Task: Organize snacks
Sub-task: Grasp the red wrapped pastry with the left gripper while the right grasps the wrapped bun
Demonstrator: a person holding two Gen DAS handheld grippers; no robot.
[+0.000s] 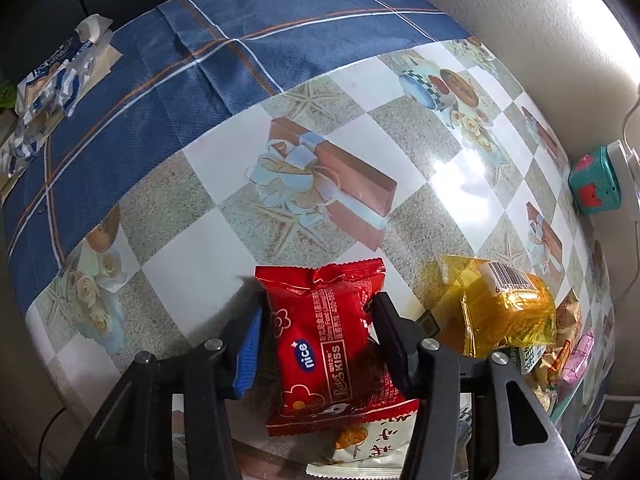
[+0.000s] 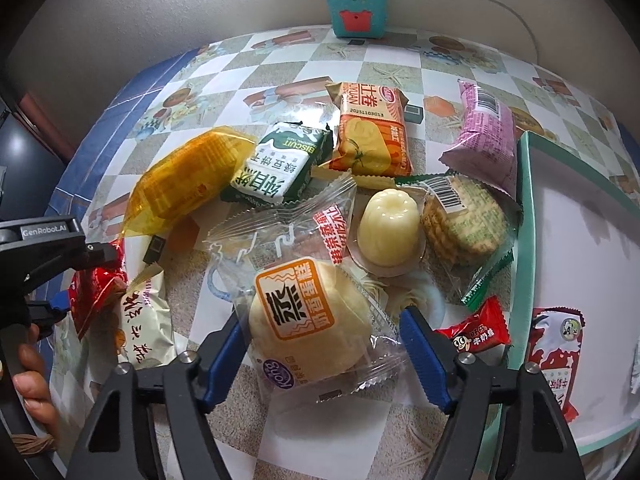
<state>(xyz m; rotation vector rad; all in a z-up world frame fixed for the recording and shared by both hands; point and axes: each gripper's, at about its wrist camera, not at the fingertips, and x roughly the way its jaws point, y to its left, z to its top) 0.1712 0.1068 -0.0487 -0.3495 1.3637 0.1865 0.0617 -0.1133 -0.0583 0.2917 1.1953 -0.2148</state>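
Observation:
My left gripper points down at the table and is shut on a red "nice" snack packet; both pads press its sides. The right wrist view shows that gripper and the red packet at the far left. My right gripper stands open around a pale round steamed cake in a clear wrapper. Its blue pads sit at the wrapper's edges and do not squeeze the cake.
Several snacks crowd the checked tablecloth: a yellow-wrapped cake, a green biscuit pack, an orange pack, a pink pack, a jelly cup, round crackers. A teal-rimmed white tray lies right. A teal box stands by the wall.

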